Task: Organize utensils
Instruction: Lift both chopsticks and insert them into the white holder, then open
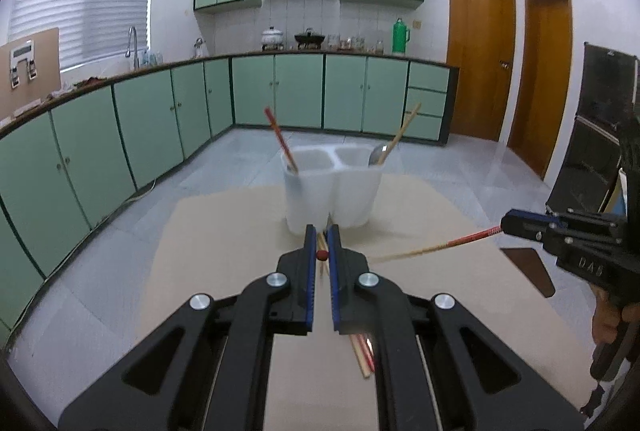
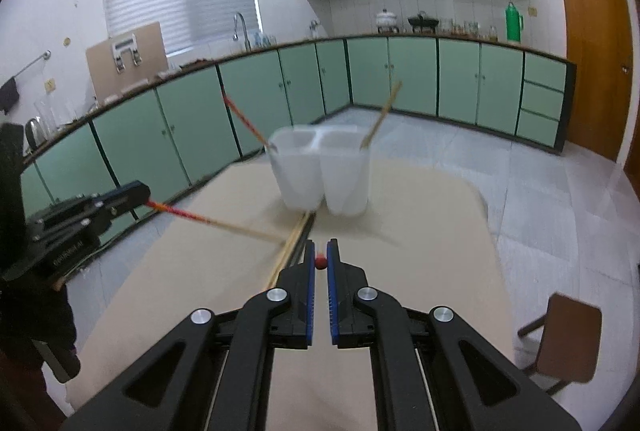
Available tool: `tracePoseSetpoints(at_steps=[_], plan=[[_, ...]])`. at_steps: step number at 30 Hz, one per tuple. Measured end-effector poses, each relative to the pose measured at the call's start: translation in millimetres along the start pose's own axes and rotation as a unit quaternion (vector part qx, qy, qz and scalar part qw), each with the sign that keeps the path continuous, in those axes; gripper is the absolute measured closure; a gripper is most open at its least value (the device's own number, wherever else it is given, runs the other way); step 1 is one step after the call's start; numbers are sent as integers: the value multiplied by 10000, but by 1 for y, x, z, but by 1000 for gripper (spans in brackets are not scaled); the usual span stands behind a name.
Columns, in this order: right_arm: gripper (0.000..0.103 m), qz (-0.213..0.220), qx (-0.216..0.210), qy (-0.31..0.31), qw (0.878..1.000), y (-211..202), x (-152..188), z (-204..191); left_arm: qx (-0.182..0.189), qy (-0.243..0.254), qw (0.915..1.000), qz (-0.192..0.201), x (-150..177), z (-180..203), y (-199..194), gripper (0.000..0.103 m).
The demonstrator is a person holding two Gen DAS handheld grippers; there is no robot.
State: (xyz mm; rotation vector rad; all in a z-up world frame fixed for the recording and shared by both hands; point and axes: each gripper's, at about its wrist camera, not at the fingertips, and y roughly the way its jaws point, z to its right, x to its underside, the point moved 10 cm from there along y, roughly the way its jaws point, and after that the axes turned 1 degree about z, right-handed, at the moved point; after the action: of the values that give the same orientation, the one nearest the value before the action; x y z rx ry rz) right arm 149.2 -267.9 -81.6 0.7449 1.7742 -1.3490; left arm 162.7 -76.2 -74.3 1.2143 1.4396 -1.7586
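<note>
A white two-compartment holder (image 1: pixel 332 187) (image 2: pixel 320 171) stands on the beige table. Its left compartment holds a red chopstick (image 1: pixel 280 137). The right one holds a wooden chopstick (image 1: pixel 400 135) and a spoon (image 1: pixel 376 155). My left gripper (image 1: pixel 321 231) (image 2: pixel 142 193) is shut on a red-ended chopstick (image 2: pixel 208 219), seen end-on in the left wrist view. My right gripper (image 2: pixel 320 245) (image 1: pixel 505 223) is shut on another red-ended chopstick (image 1: pixel 432 249). Both held sticks hang above the table in front of the holder. More chopsticks (image 1: pixel 362 355) (image 2: pixel 292 243) lie on the table below the grippers.
The beige table (image 2: pixel 420 251) has rounded far corners, with grey floor tiles around it. A brown chair (image 2: pixel 568 339) stands by its right side. Green cabinets (image 1: pixel 160 119) line the far walls. A hand (image 1: pixel 612 319) grips the right gripper's handle.
</note>
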Motion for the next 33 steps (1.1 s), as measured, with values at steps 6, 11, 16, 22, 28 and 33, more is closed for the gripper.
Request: tracePoseSetpoints(at_steps=[6,11,16,22,28,33], plan=[[97,204,-162,-134,9996,-6,-38,-5,217,6,9996,201,-29,1,0,98],[97,310,-192,-342,9988,-5,-65,-7,306,78,9988,363,-50,3,-1,98],[97,497,-316,-528,9969,-8,-102,-14,412,158,9969,646,-80,7,-7,98],[97,884,-337,-622,9936,-13,-158,-14,370,257,9929,1104,-128,10,-5,98],[97,1195,-181,-673,9904,-5,-209,-8,334,137,9876,1525,-179,9,9,98],[97,1214,-68,-606,9907,19,-229,-1,303,86,9840,1756,-210,12,29,98]])
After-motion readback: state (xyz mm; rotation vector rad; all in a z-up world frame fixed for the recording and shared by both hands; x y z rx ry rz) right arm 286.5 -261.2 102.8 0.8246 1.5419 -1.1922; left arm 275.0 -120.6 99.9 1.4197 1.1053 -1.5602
